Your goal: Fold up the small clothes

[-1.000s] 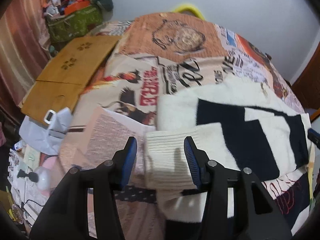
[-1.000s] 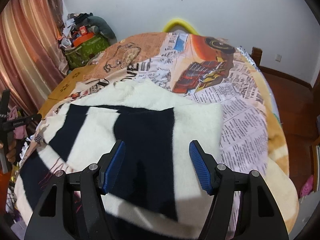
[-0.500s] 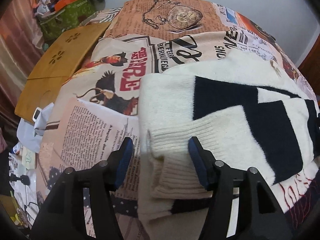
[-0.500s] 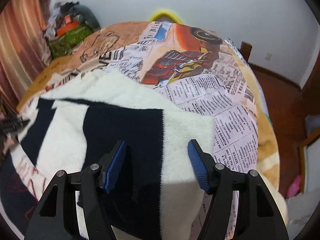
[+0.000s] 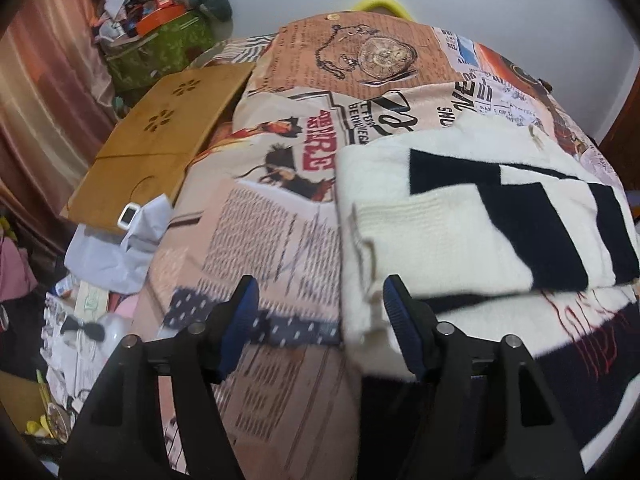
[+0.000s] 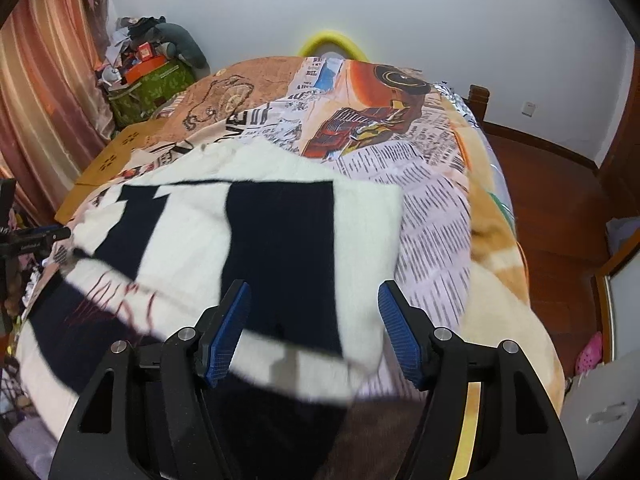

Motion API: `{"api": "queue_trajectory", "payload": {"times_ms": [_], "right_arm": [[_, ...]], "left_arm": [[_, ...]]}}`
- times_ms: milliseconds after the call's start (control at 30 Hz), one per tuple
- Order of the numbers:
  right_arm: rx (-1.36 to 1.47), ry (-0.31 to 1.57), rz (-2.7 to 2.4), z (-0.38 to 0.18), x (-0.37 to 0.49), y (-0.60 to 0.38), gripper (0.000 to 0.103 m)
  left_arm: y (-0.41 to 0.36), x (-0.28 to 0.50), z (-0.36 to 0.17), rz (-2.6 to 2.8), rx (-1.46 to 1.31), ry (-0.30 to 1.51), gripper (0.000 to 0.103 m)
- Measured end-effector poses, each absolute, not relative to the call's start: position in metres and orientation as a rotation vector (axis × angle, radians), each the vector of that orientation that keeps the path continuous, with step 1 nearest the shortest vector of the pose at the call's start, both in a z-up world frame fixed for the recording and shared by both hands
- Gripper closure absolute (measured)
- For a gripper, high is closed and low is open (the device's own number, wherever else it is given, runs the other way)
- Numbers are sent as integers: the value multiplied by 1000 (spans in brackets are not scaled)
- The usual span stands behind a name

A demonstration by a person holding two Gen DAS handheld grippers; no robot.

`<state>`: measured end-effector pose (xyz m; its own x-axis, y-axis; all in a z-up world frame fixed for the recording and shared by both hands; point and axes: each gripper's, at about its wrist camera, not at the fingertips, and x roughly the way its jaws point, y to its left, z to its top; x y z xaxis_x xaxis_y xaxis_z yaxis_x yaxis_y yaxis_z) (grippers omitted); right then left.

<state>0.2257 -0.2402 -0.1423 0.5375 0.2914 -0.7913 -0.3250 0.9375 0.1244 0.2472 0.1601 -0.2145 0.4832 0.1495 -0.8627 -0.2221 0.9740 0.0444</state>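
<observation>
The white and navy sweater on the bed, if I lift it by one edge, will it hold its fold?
Probably not: the sweater looks like soft, thick knit, so it would likely droop and unfold. Its fuzzy surface should grip rather than slip.

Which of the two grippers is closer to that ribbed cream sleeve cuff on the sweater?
Left. The left gripper hangs open right at the ribbed cuff, its jaws having just widened. The right gripper hovers open over the sweater at its opposite edge.
</observation>
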Motion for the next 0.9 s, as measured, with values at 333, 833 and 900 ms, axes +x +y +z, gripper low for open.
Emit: {"api": "queue_trajectory", "payload": {"times_ms": [333,833,900], "right_arm": [[-6,998,371,-163,171,-248,34],[152,1079,472,-192,137,-247,65],[152,1073,487,-190,138,-244,79]], "left_arm": [[149,186,-230,167,-157,1114,31],[116,148,-230,10,-233,1084,87],[112,150,-226,26,-210,1080,93]]}}
